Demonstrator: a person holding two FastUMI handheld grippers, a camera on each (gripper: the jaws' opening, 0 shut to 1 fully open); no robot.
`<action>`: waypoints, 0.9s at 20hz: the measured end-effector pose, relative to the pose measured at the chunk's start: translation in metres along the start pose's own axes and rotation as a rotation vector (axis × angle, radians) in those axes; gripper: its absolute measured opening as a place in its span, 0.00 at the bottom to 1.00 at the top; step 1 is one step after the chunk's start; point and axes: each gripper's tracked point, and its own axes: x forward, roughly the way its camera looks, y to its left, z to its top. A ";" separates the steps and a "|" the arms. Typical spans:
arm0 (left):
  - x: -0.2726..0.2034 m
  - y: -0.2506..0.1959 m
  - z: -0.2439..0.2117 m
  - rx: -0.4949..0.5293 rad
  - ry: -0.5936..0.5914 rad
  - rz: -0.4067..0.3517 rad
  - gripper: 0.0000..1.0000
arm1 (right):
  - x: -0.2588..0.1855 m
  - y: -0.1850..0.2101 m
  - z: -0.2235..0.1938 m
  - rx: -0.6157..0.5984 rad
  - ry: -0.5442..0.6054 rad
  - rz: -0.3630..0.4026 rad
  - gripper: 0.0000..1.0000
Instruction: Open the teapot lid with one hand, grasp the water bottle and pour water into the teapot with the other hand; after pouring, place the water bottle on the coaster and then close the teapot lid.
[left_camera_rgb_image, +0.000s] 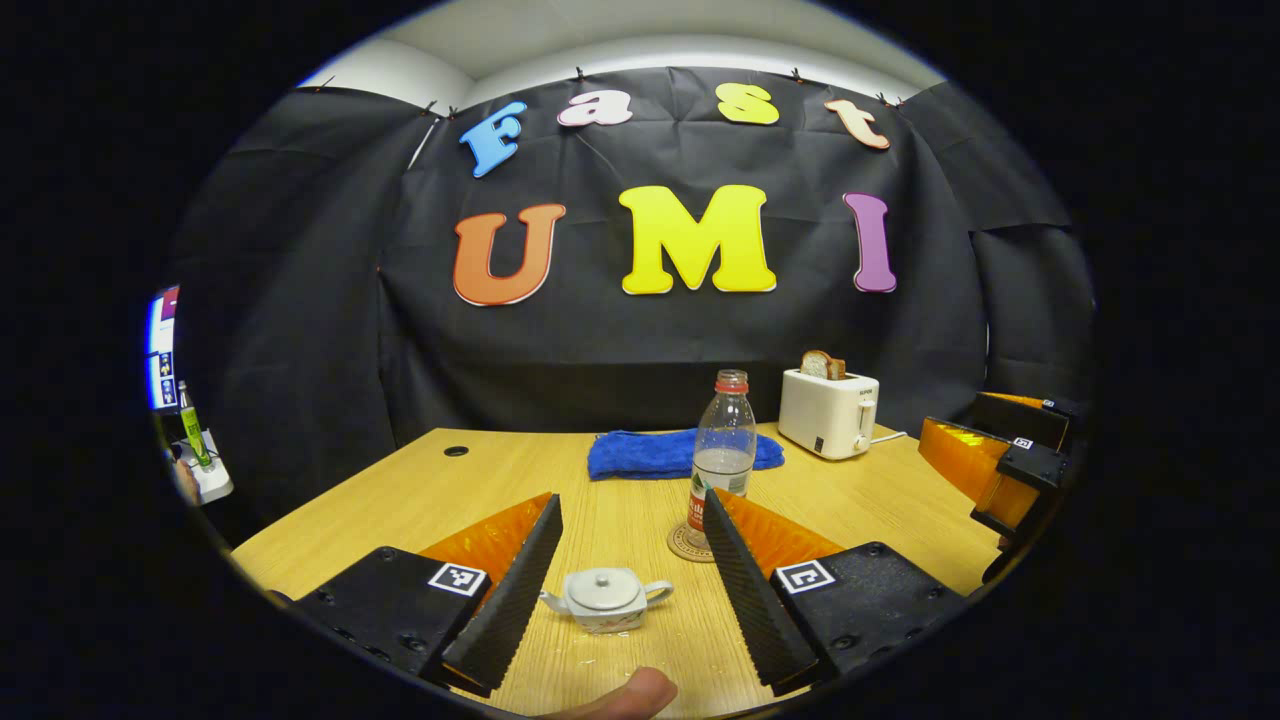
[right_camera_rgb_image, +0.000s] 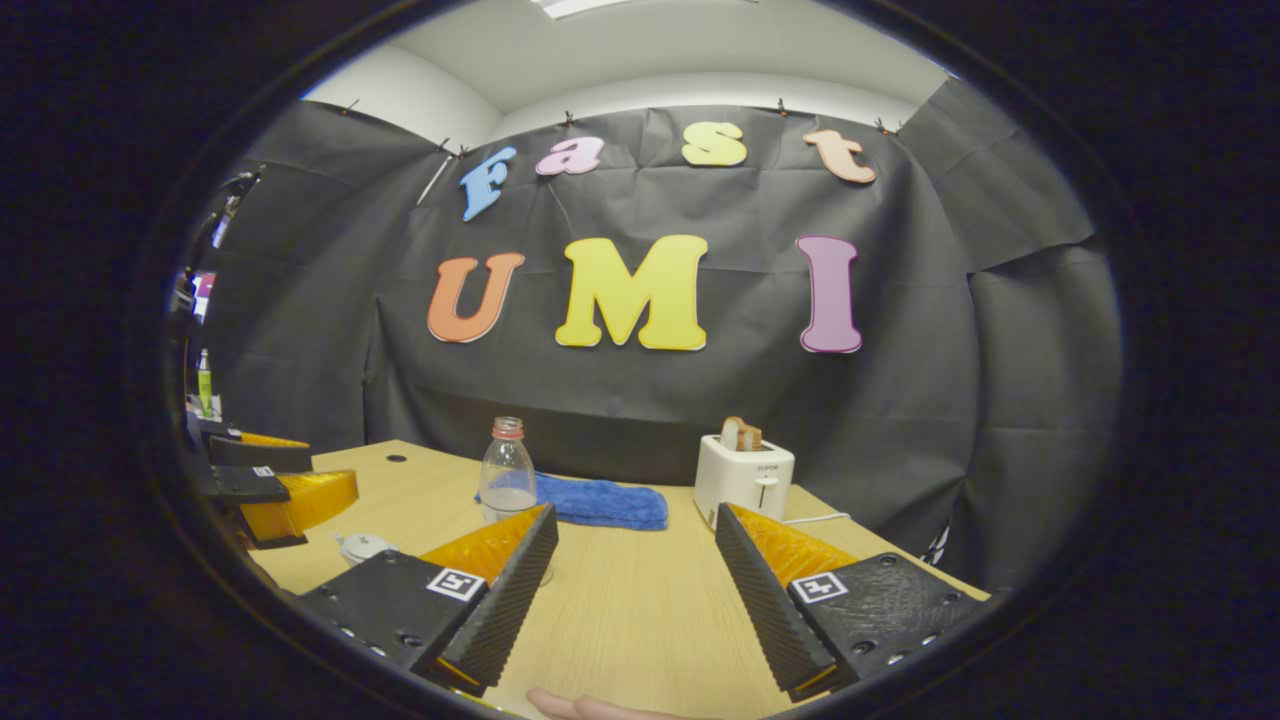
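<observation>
Both claws gape empty, left claw (left_camera_rgb_image: 632, 585) over the lidded teapot (left_camera_rgb_image: 605, 598). Water bottle (left_camera_rgb_image: 723, 455) stands on the coaster (left_camera_rgb_image: 688, 546) at one o'clock; right claw (right_camera_rgb_image: 636, 590) hovers above the counter (right_camera_rgb_image: 640, 600).

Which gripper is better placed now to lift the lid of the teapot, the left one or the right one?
Probably the left. The left gripper is open, with the teapot framed between its fingers, lid on. In the right gripper view the teapot sits far to the side of the right gripper.
</observation>
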 end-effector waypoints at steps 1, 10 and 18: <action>-0.004 0.007 0.005 -0.003 -0.010 0.029 0.90 | -0.006 0.000 0.003 0.000 0.004 -0.001 0.97; -0.031 0.026 0.028 -0.020 -0.034 0.061 0.98 | -0.046 0.000 0.018 -0.040 0.072 -0.021 0.95; -0.042 0.037 0.029 0.016 -0.019 0.066 0.98 | -0.054 -0.007 0.029 -0.041 0.042 -0.032 0.98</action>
